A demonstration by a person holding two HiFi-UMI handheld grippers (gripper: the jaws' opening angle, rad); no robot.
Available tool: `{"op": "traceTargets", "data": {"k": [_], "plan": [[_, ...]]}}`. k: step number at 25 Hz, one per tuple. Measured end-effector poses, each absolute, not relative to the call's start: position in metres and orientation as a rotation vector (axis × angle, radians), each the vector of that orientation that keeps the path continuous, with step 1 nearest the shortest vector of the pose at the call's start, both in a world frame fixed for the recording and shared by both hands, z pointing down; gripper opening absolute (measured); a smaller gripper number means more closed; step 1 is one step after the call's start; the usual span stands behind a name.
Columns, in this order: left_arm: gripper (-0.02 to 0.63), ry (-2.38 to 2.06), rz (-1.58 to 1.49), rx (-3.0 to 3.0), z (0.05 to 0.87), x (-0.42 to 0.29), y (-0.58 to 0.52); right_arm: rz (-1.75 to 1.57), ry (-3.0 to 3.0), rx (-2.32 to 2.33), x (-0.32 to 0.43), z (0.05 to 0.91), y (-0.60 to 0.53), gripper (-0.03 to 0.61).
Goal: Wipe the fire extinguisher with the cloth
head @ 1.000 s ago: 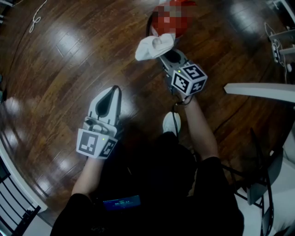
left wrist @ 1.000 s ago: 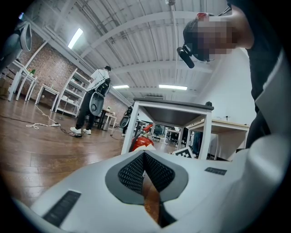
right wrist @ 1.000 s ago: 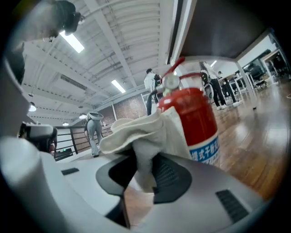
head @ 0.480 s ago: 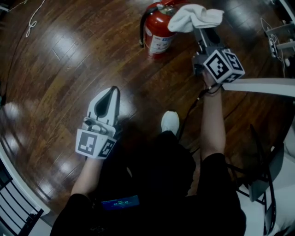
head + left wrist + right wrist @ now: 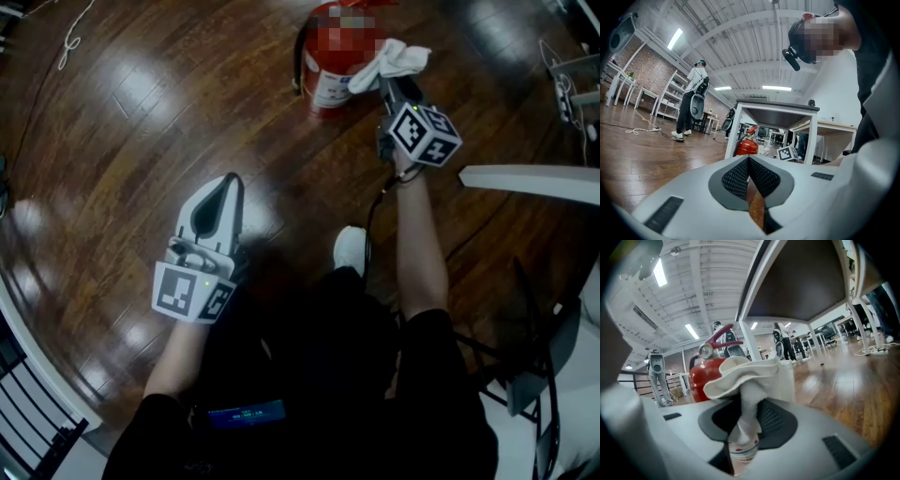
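Note:
A red fire extinguisher (image 5: 330, 64) with a white label stands upright on the wooden floor at the top of the head view. My right gripper (image 5: 388, 82) is shut on a white cloth (image 5: 394, 62), which lies against the extinguisher's right side. In the right gripper view the cloth (image 5: 749, 380) bunches between the jaws with the red extinguisher (image 5: 707, 373) just behind it. My left gripper (image 5: 217, 199) hangs shut and empty over the floor at lower left, well away from the extinguisher (image 5: 746, 145).
A white table edge (image 5: 530, 183) juts in at the right, with its legs and top (image 5: 776, 110) seen in the left gripper view. A cable lies at the top left (image 5: 73, 33). A person (image 5: 691, 101) stands far off. My own white shoe (image 5: 351, 248) is below the extinguisher.
My right gripper has swung with the cloth from the extinguisher's front out to the right, then back in against its right side. The left gripper has stayed still.

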State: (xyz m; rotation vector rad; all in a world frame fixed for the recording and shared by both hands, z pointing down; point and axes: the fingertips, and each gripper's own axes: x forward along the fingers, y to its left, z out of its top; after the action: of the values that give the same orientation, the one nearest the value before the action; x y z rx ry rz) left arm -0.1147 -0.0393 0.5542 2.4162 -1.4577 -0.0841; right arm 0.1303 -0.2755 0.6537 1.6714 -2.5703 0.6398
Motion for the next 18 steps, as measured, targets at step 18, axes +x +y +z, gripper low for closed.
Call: {"op": "traceTargets", "data": {"k": [18], "plan": [[0.002,-1.476,-0.07,2.406,0.56,-0.11,-0.033,0.968,-2.342,1.61,0.123,0.781,-0.262,0.114]]}}
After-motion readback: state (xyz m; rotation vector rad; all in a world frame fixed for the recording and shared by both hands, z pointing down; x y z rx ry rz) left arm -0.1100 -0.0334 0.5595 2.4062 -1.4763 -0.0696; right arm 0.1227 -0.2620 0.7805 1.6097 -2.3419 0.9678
